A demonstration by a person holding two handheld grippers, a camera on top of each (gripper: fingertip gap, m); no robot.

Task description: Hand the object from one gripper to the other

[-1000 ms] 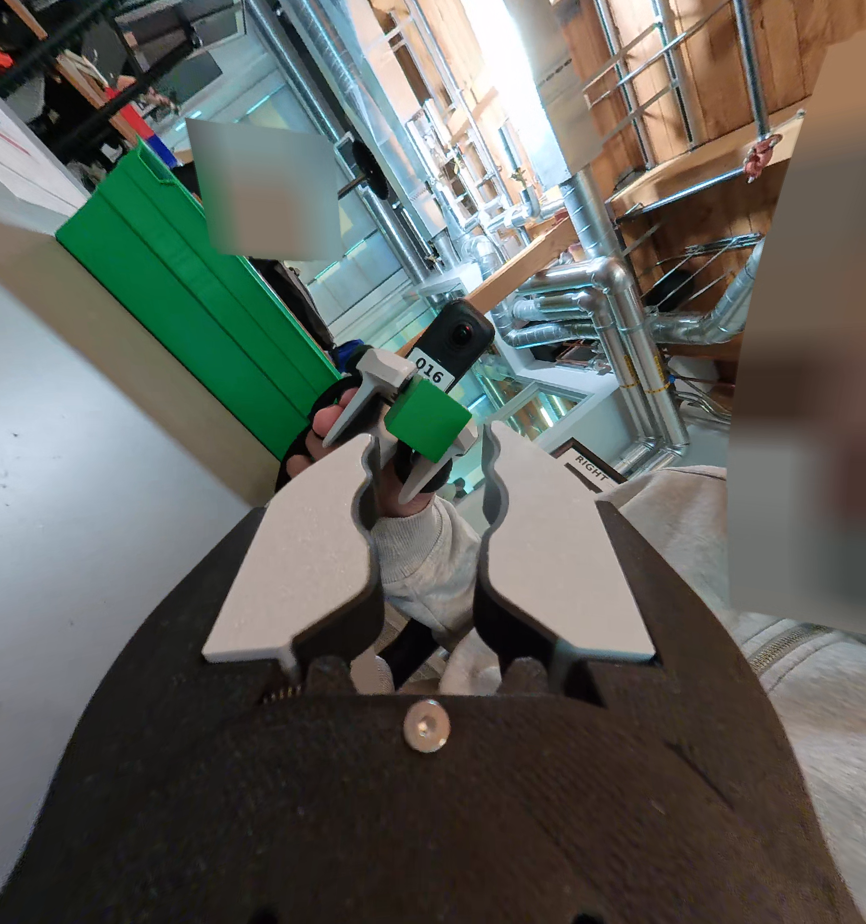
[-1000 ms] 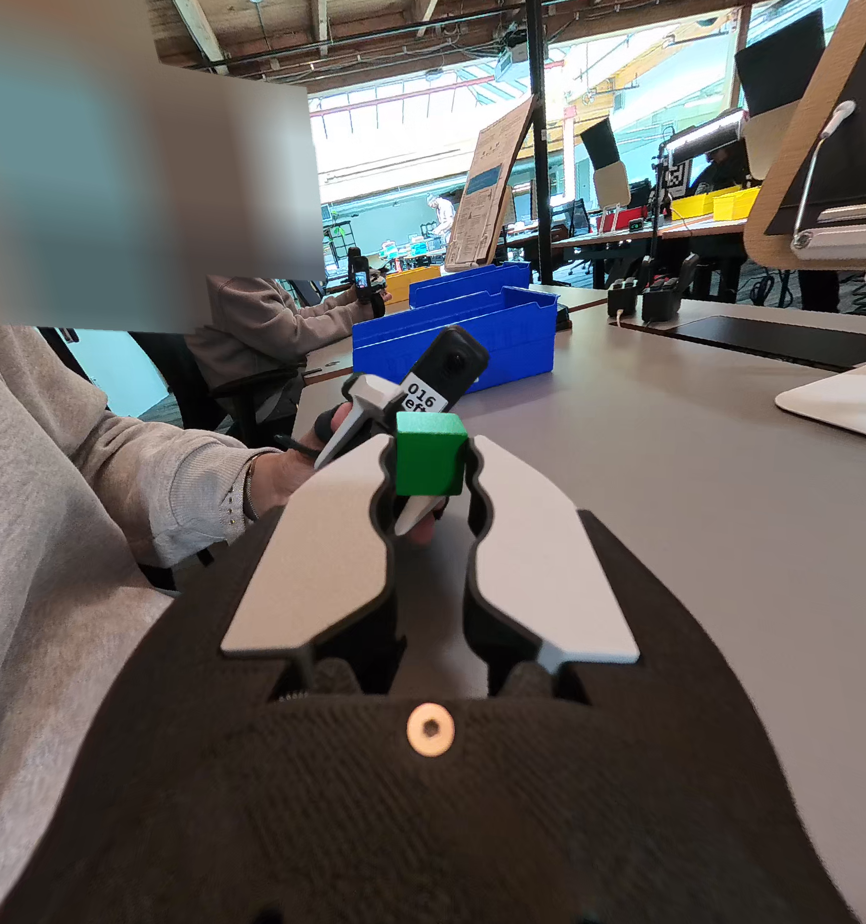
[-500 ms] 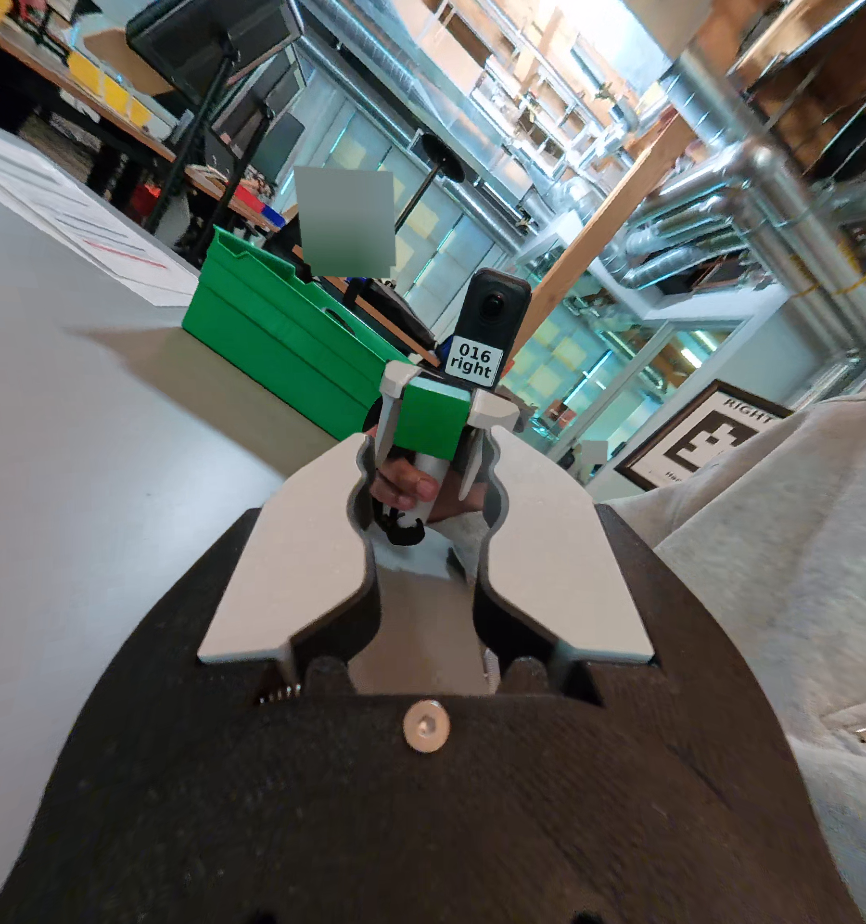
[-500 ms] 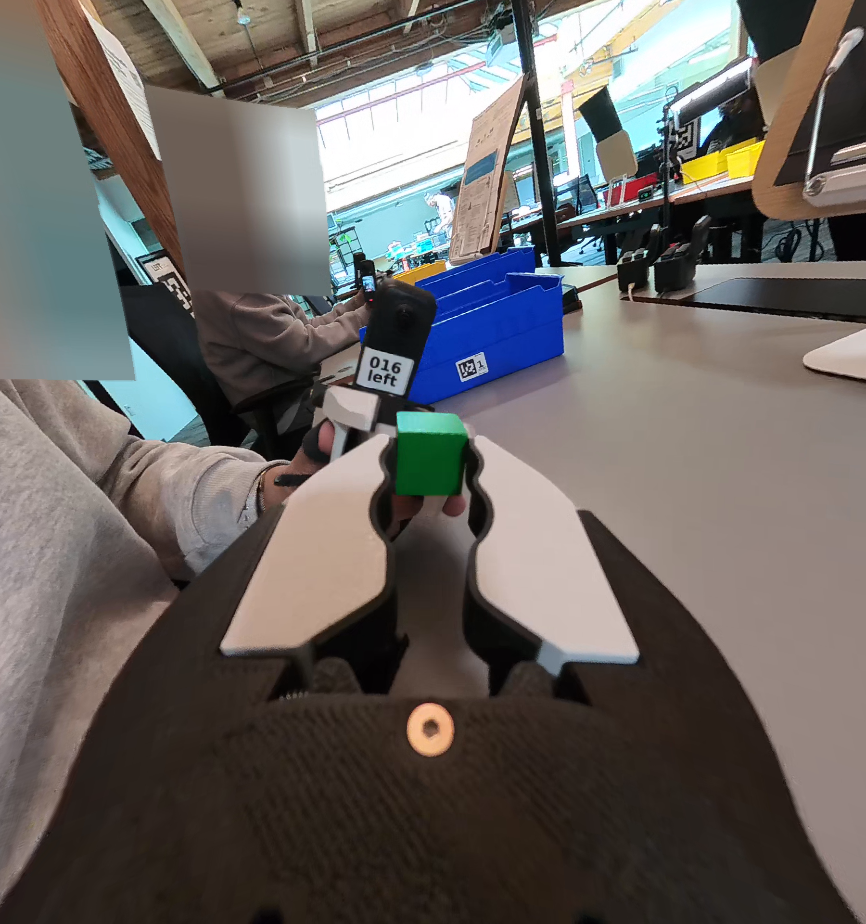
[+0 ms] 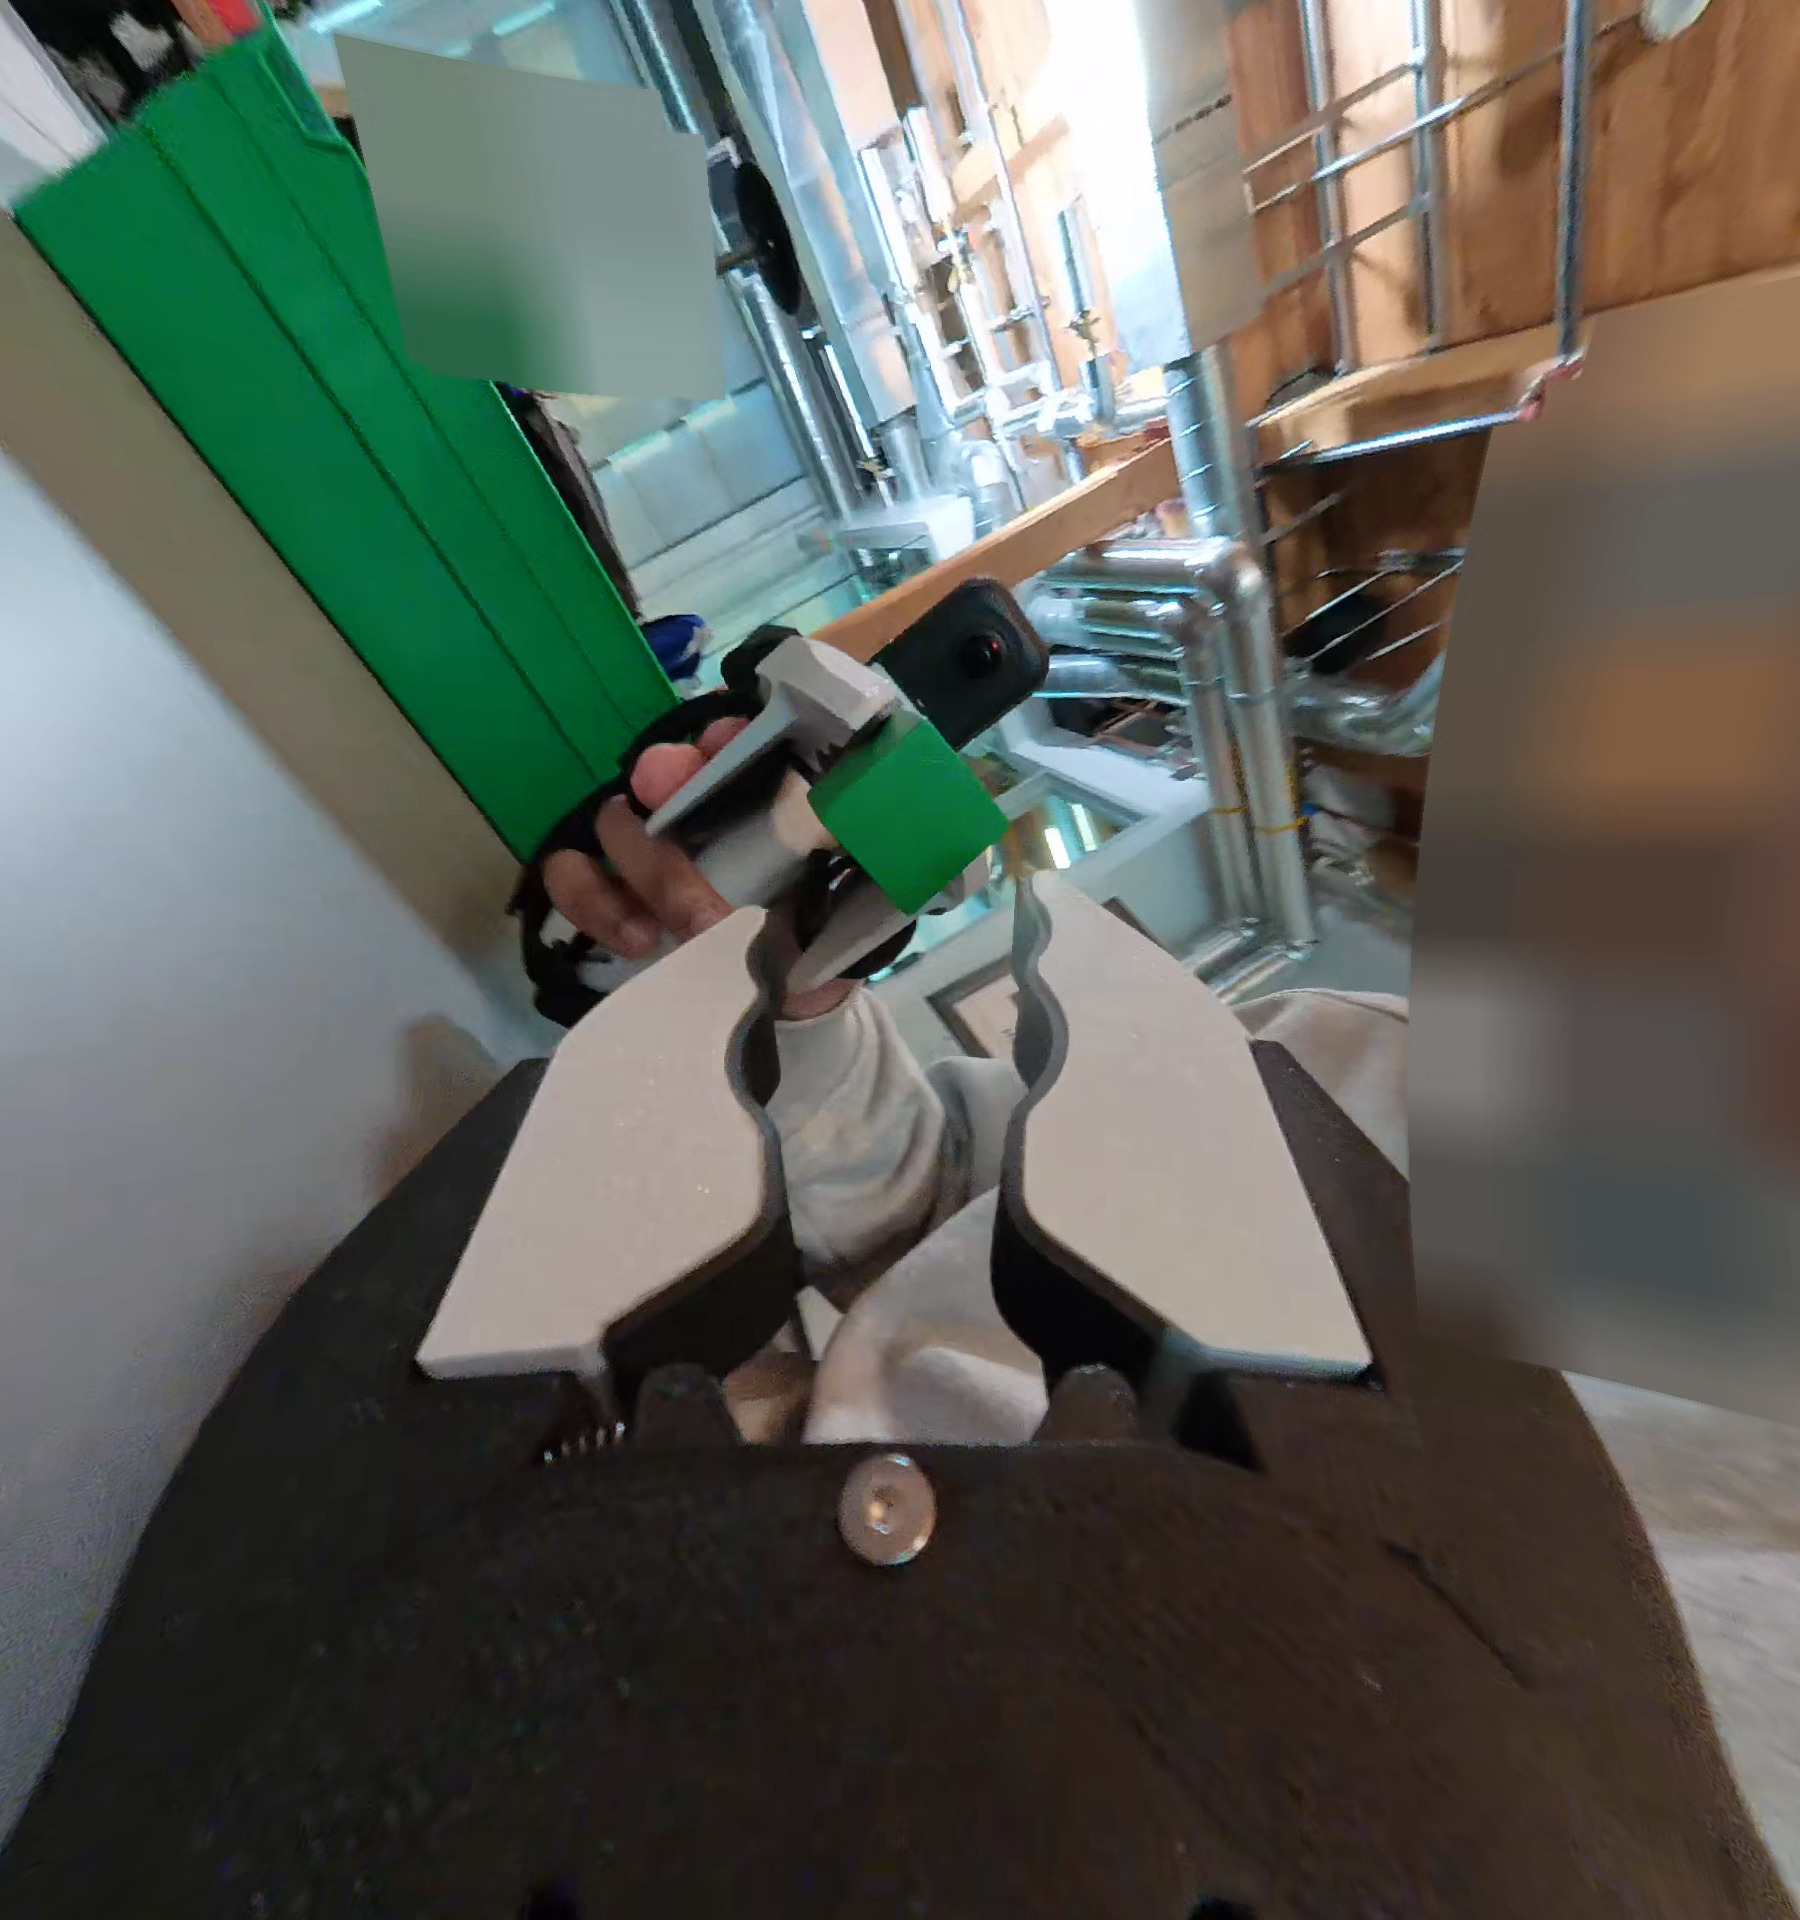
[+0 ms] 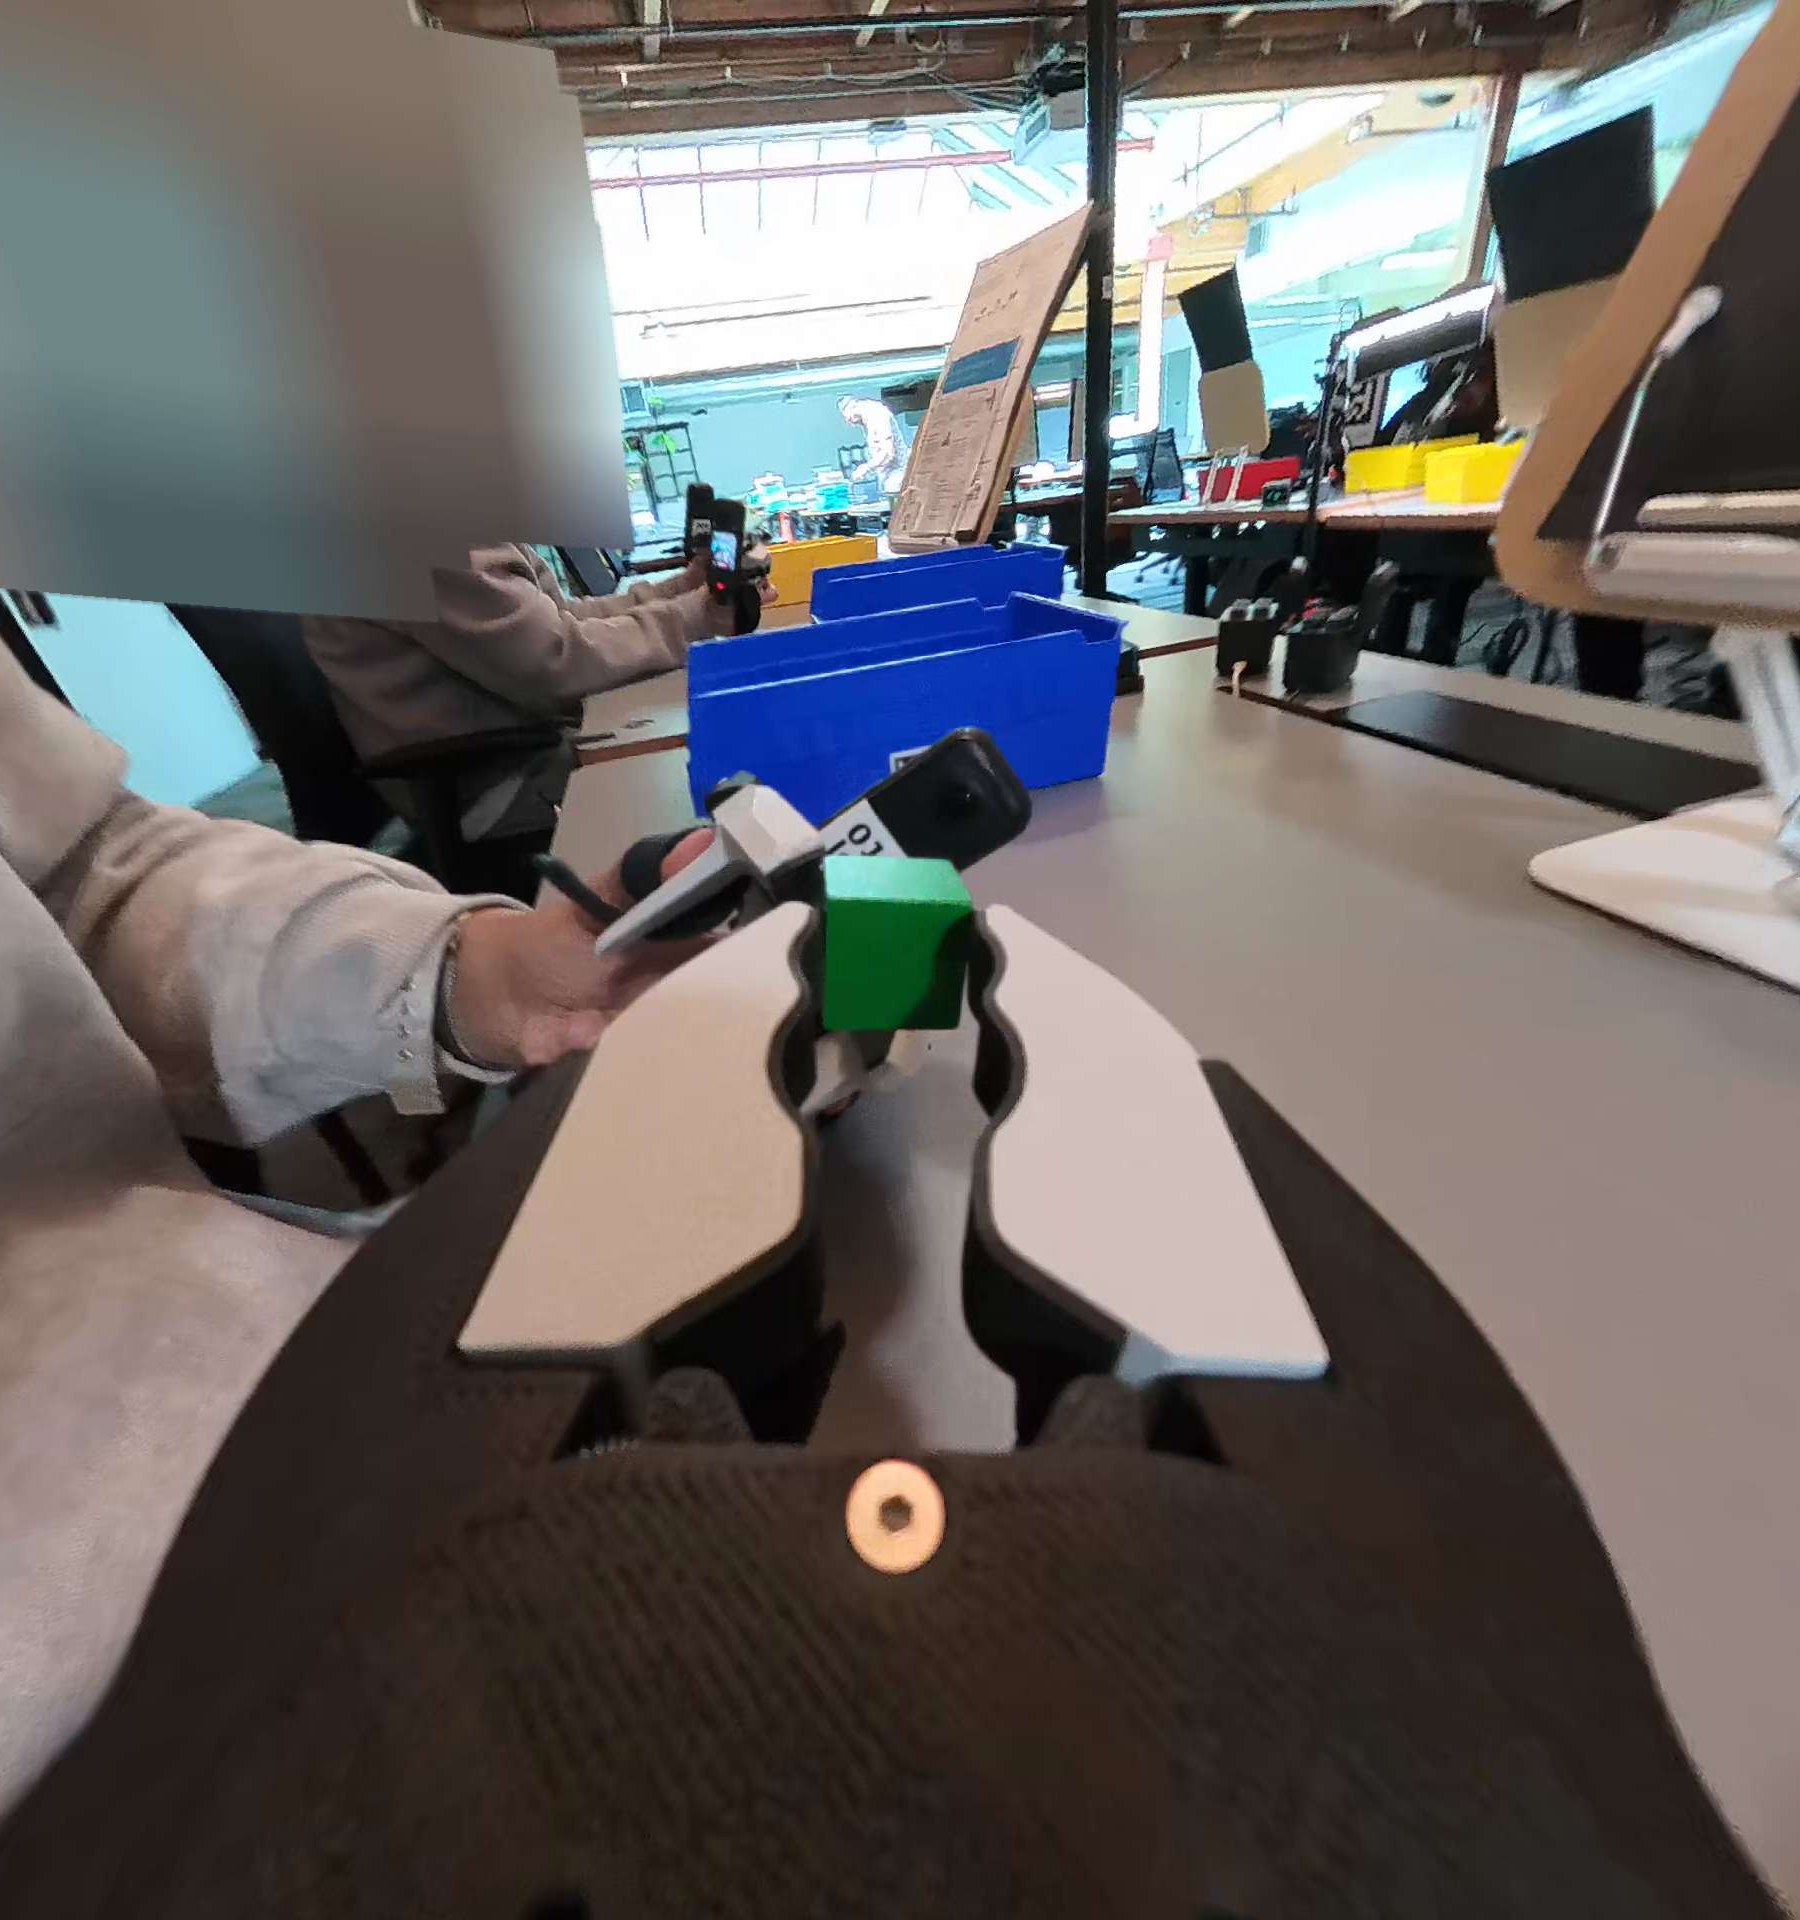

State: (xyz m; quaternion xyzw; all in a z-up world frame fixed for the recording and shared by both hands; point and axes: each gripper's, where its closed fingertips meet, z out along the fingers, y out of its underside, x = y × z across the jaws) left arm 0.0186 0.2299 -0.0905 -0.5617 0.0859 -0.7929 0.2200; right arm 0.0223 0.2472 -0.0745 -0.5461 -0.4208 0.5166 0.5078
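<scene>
The right gripper [image 6: 894, 961] has its jaws clamped on a green cube [image 6: 891, 945], pinched at the very tips, at the centre of the right wrist view. The left gripper [image 5: 891, 935] holds nothing, its jaws standing apart; in the left wrist view the cube [image 5: 906, 821] sits just above and beyond its tips, not touching them. Behind the cube in the right wrist view, the left gripper [image 6: 740, 883] lies tilted in a hand [image 6: 543, 977] over the grey bench [image 6: 1395, 987]. Farther back, mid-frame, two blue bins [image 6: 896, 707] stand on the bench; I cannot see their contents. A green bin [image 5: 335, 499] fills the upper left of the left wrist view, its inside hidden.
</scene>
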